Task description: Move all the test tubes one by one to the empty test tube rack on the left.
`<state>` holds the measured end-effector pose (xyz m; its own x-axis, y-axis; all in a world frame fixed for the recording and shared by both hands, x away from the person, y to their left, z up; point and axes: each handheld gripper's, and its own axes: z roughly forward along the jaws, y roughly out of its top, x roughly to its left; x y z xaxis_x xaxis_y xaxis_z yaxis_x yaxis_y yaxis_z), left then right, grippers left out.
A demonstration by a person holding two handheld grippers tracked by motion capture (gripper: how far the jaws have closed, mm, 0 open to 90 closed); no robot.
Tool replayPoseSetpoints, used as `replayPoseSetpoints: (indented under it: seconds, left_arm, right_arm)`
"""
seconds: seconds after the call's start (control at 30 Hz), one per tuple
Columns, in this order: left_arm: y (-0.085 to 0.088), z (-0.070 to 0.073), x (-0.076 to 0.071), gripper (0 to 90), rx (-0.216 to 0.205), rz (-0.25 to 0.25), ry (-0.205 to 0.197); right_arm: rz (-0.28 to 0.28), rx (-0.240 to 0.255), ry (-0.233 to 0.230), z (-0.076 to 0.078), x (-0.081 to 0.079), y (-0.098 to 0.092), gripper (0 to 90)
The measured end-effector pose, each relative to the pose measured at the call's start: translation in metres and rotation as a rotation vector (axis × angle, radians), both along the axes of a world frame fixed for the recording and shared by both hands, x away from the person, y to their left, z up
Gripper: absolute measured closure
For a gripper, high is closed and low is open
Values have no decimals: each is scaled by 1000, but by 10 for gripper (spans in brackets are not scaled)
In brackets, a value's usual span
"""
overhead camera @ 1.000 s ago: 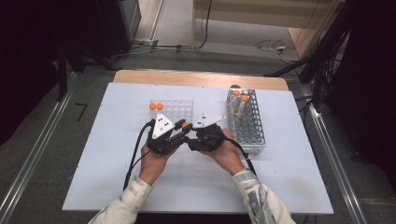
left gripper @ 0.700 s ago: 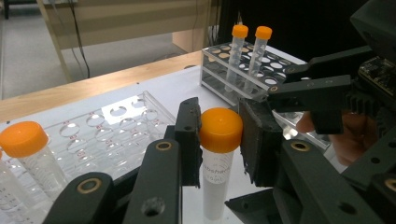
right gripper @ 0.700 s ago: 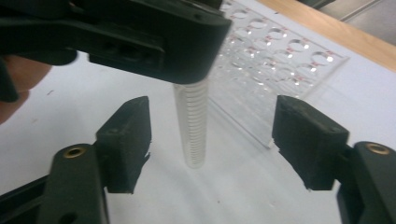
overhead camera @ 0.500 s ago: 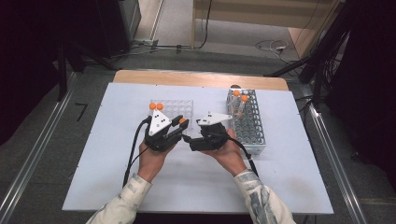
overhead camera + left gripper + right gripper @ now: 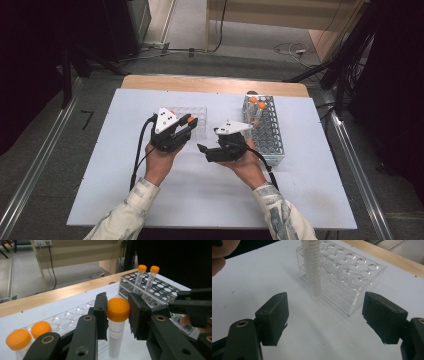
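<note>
since a second ago my right gripper (image 5: 202, 148) has let go and spread its jaws wide, nothing between them, while my left gripper (image 5: 189, 121) has lifted clear, clamped on the orange-capped tube (image 5: 117, 322) over the clear rack (image 5: 196, 121). white table sheet (image 5: 125, 175) is bare toward me; wire rack (image 5: 267, 132) stands near the right, wooden edge (image 5: 210, 83) behind.
</note>
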<state>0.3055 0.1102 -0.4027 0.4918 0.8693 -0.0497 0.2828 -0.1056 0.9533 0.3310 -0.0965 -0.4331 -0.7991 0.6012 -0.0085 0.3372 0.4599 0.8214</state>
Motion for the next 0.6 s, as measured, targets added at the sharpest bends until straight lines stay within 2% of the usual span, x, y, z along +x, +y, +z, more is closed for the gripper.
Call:
replayPoseSetpoints:
  seconds: [0.6]
  left_arm:
    - [21,9,22,702,-2,78,-12]
  right_arm:
    - [-4,-2,-1,-2,0,0,200]
